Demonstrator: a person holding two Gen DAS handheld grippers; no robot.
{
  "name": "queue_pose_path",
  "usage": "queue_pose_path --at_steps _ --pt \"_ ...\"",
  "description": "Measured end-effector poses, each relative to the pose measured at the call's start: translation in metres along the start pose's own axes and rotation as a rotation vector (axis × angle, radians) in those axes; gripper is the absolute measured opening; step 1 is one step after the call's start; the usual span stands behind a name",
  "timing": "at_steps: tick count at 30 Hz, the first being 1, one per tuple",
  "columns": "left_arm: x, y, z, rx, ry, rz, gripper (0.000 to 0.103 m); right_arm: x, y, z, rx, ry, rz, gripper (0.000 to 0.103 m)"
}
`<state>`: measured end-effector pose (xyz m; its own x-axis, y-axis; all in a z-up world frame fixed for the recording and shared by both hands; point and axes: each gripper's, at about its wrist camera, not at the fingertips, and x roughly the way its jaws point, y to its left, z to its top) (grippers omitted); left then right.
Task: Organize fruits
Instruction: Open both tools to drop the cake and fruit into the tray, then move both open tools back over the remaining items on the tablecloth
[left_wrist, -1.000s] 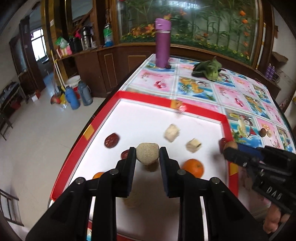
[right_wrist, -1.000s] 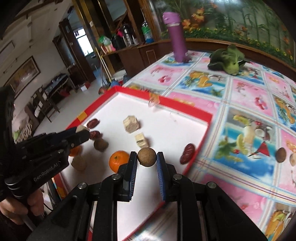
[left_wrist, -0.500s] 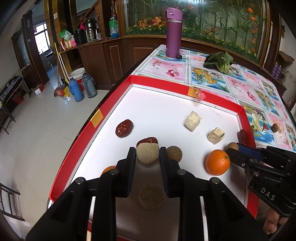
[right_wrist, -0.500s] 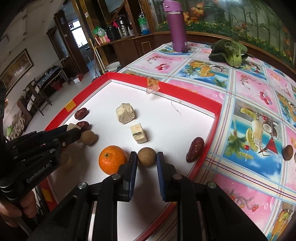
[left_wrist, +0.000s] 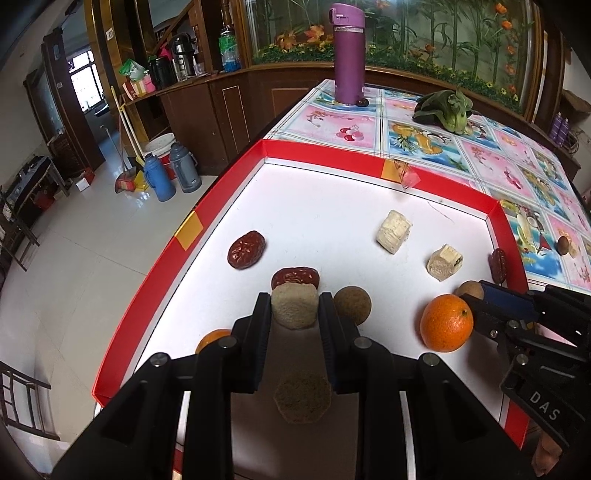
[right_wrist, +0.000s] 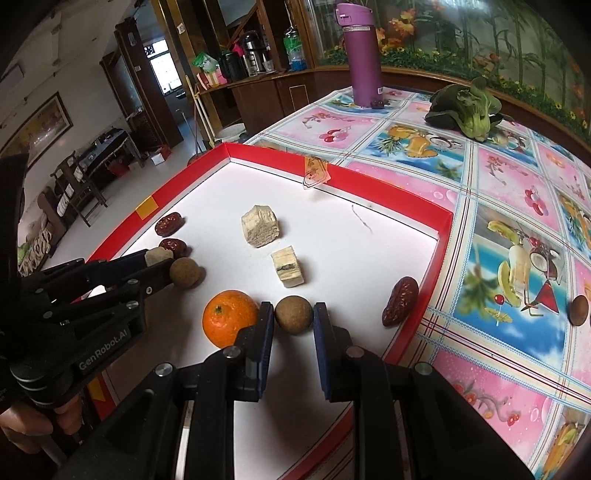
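A white tray with a red rim (left_wrist: 443, 186) holds the fruits. My left gripper (left_wrist: 294, 314) is shut on a tan, rough cake-like piece (left_wrist: 294, 308), low over the tray. A red date (left_wrist: 295, 276) lies just beyond it, a brown ball (left_wrist: 352, 305) is beside its right finger, and another tan disc (left_wrist: 303, 397) lies beneath. My right gripper (right_wrist: 294, 317) is shut on a brown round fruit (right_wrist: 294, 315), close to the tray floor beside an orange (right_wrist: 229, 319). Two pale chunks (right_wrist: 260, 226) (right_wrist: 289, 266) sit mid-tray. A second date (left_wrist: 246, 250) lies further left.
A date (right_wrist: 400, 301) leans on the tray's right rim and a brown ball (right_wrist: 578, 310) lies on the patterned tablecloth (right_wrist: 498, 177). A purple flask (left_wrist: 349, 53) and a green vegetable (left_wrist: 445, 109) stand at the far end. The table drops off to the floor on the left.
Both grippers have come down closer to the tray with their pieces still held. The right one's brown fruit now sits level with the orange.
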<state>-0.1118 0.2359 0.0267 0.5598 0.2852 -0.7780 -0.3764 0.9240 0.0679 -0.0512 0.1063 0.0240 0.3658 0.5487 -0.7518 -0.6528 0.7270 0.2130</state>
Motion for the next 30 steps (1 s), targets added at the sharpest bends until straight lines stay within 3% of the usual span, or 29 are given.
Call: queue_pose_path --at_steps 3,5,7,8,9,17,23,26,30 --pt "0.000 -0.002 0.000 0.002 0.000 -0.002 0.039 -0.002 -0.003 -0.001 0.008 -0.015 0.007 0.020" --pt "-0.001 -0.003 0.000 0.002 -0.004 -0.004 0.055 -0.006 -0.005 -0.001 0.015 -0.037 0.015 0.020" --pt "-0.003 -0.005 0.001 0.003 -0.007 -0.001 0.063 -0.011 -0.008 -0.001 0.021 -0.060 0.028 0.025" --pt "-0.003 -0.006 0.001 0.005 -0.007 0.002 0.066 -0.014 -0.009 -0.001 0.027 -0.075 0.037 0.033" --pt "-0.003 -0.006 0.001 0.006 -0.008 0.007 0.068 -0.017 -0.011 -0.001 0.030 -0.089 0.045 0.038" --pt "-0.004 -0.006 0.003 -0.021 -0.001 0.036 0.076 -0.035 -0.027 -0.004 0.064 -0.153 0.086 0.040" --pt "-0.010 -0.011 0.004 -0.041 0.000 0.056 0.077 -0.044 -0.047 -0.009 0.112 -0.175 0.078 0.048" --pt "-0.014 -0.017 0.003 -0.043 -0.007 0.051 0.088 -0.048 -0.055 -0.010 0.135 -0.179 0.073 0.050" --pt "-0.021 -0.033 0.005 -0.016 -0.013 0.047 0.088 -0.061 -0.063 -0.011 0.139 -0.206 0.070 0.057"
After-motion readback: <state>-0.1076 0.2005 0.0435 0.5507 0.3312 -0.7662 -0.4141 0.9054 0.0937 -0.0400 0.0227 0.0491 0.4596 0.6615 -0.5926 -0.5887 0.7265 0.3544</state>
